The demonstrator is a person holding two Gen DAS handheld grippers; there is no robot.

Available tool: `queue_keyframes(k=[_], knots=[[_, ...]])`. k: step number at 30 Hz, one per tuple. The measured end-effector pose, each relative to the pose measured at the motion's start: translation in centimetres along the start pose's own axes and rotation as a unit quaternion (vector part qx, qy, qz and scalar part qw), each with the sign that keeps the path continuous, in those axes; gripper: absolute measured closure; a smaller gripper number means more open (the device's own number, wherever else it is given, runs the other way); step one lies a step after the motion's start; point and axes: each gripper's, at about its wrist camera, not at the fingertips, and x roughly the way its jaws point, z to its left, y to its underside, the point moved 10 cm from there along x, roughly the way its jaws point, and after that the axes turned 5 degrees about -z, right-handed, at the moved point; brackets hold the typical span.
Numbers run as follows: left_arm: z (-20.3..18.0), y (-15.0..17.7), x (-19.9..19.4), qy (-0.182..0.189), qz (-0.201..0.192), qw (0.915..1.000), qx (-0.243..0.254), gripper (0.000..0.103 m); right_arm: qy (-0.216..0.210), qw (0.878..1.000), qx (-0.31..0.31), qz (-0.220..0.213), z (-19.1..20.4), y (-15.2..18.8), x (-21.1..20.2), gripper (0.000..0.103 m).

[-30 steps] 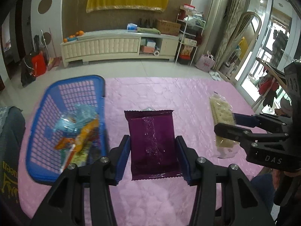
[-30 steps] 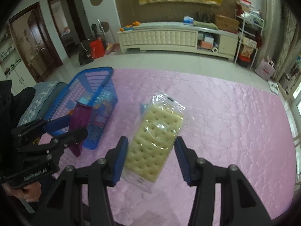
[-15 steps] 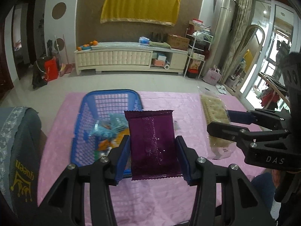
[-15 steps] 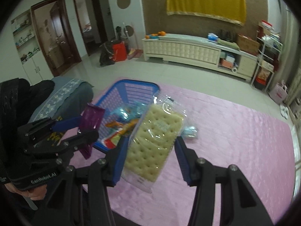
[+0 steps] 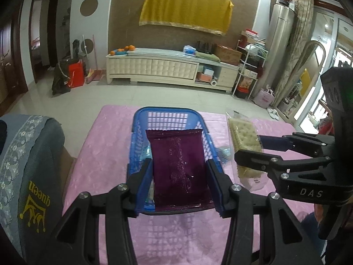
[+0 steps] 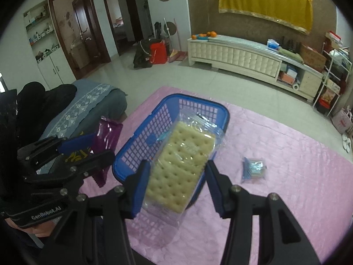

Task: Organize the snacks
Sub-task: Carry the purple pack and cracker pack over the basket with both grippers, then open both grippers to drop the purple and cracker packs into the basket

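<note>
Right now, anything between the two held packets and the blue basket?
Nothing visible. The purple packet in the left gripper hangs over the blue basket, whose top is open. The cracker pack in the right gripper overlaps the basket too; its height above it is unclear.

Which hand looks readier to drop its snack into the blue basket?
Probably the left. Its tool holds the purple packet right over the basket, while the right tool holds the cracker pack nearer the basket's side edge.
</note>
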Motion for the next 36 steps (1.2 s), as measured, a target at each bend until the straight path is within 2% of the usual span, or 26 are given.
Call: queue_keyframes(k=[6, 15, 16, 19, 25, 26, 36], knots=[[1.6, 0.6, 1.1, -0.003, 0.010, 0.9998, -0.016, 0.057, 0.001, 1.000, -0.002, 0.020, 0.4, 0.4, 2.3, 0.047], [3.1, 1.5, 2.0, -0.004, 0.023, 0.9991, -0.034, 0.057, 0.030, 0.998, 0.005, 0.049, -0.6, 0.9, 5.3, 0.045], [3.2, 1.5, 2.0, -0.004, 0.024, 0.9990, -0.037, 0.057, 0.029, 0.998, 0.005, 0.051, -0.6, 1.0, 5.5, 0.044], [3.2, 1.6, 1.9, -0.003, 0.024, 0.9988, -0.042, 0.057, 0.046, 0.998, 0.000, 0.052, -0.9, 1.4, 5.3, 0.027], [2.7, 1.5, 1.2, 0.000, 0.021, 0.9990, -0.040, 0.057, 0.050, 0.998, 0.008, 0.044, -1.1, 1.2, 4.3, 0.022], [2.7, 1.4, 1.1, 0.000, 0.020, 0.9990, -0.039, 0.057, 0.051, 0.998, 0.009, 0.042, -1.1, 1.2, 4.0, 0.016], [2.0, 0.8, 0.6, 0.009, 0.014, 0.9995, -0.027, 0.057, 0.063, 0.997, 0.020, 0.034, -1.4, 1.2, 3.0, 0.014]])
